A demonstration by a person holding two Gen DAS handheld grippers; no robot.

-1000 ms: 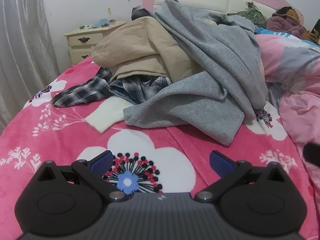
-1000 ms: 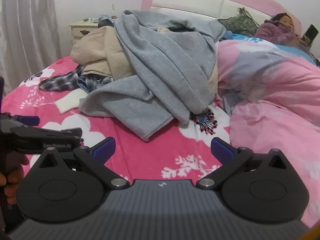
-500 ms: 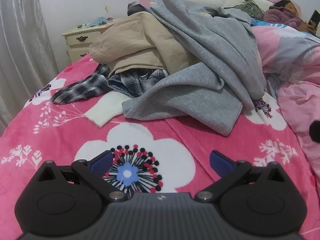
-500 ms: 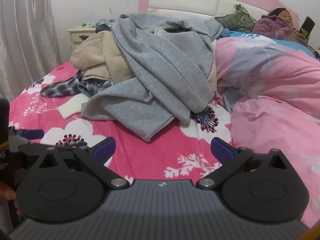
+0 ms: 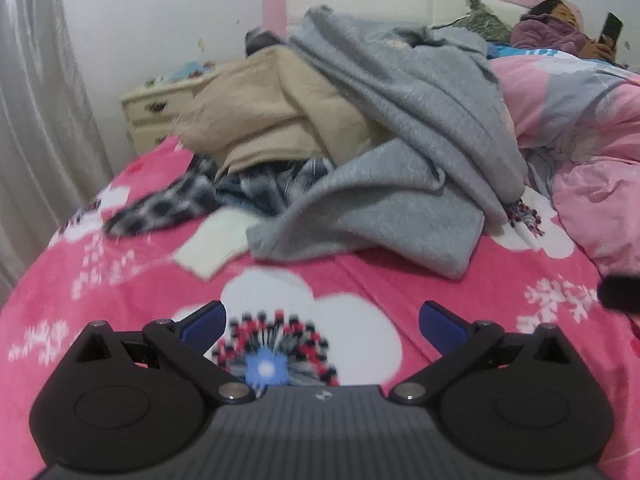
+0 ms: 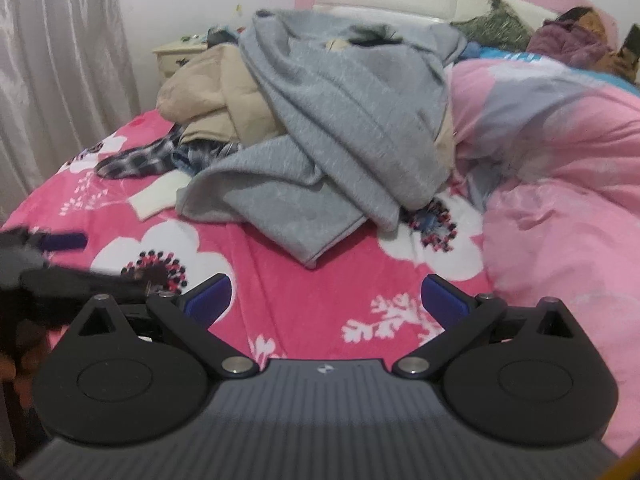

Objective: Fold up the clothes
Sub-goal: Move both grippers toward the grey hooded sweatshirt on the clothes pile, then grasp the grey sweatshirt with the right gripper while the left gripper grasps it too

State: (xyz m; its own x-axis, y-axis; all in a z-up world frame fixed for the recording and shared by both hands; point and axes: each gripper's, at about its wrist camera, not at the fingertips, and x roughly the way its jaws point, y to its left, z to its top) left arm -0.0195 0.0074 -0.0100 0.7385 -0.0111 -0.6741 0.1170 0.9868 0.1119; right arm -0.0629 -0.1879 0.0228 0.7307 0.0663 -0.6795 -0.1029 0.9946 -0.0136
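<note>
A pile of clothes lies on the pink flowered bedspread (image 5: pixel 120 280). On top is a grey sweatshirt (image 5: pixel 400 128), also in the right wrist view (image 6: pixel 340 120). Under it are a beige garment (image 5: pixel 280 108), a plaid shirt (image 5: pixel 168 204) and a cream piece (image 5: pixel 212 244). My left gripper (image 5: pixel 322 322) is open and empty, above the bedspread short of the pile. My right gripper (image 6: pixel 326 298) is open and empty, also short of the pile. The left gripper shows at the left edge of the right wrist view (image 6: pixel 60 240).
A pink quilt (image 6: pixel 560 180) covers the bed's right side. A person (image 5: pixel 560 28) lies at the headboard holding a phone. A cream nightstand (image 5: pixel 156 108) stands left of the bed, beside a curtain (image 5: pixel 36 120).
Both grippers have shifted slightly over the bed and stay open. The views are now blurred by motion. The clothes have not moved.
</note>
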